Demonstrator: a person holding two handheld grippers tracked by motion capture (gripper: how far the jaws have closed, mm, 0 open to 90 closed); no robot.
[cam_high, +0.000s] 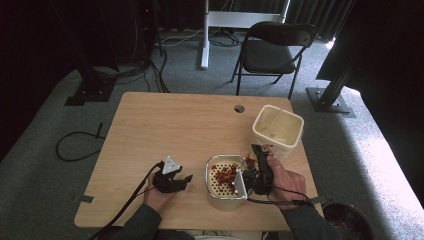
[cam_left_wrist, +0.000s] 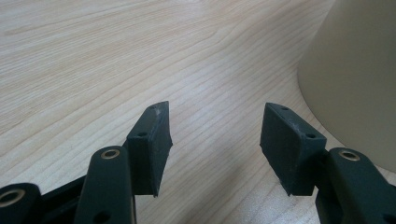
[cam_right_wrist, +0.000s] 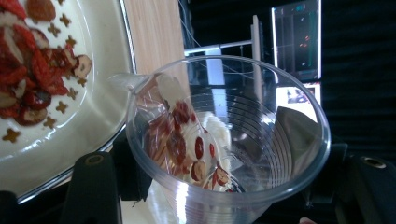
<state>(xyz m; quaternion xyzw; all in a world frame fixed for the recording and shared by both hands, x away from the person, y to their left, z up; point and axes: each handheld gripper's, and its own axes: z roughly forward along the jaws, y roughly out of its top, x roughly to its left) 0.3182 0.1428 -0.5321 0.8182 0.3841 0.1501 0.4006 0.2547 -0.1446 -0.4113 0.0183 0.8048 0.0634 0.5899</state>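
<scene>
Near edge of the desk (cam_high: 165, 120): the left claw (cam_left_wrist: 215, 140) rests released, its 2 jaws apart over bare wood, just left of the perforated basket (cam_high: 225, 197). The right claw (cam_high: 261, 170) is clenched on a clear plastic cup (cam_right_wrist: 224, 140), tipped on its side with its mouth toward the basket of red dried fruit (cam_high: 223, 176); some pieces remain inside. Farther off stands 1 empty cream bin (cam_high: 278, 127).

Bright daylight falls from the right, washing out the grey carpeted floor (cam_high: 395, 165) there, while the far background stays nearly black. The light wooden table (cam_high: 165, 130) is evenly lit, and the high view is soft. Glare streaks the clear ribbed plastic cup (cam_right_wrist: 243, 154), whose near rim is blurred.
</scene>
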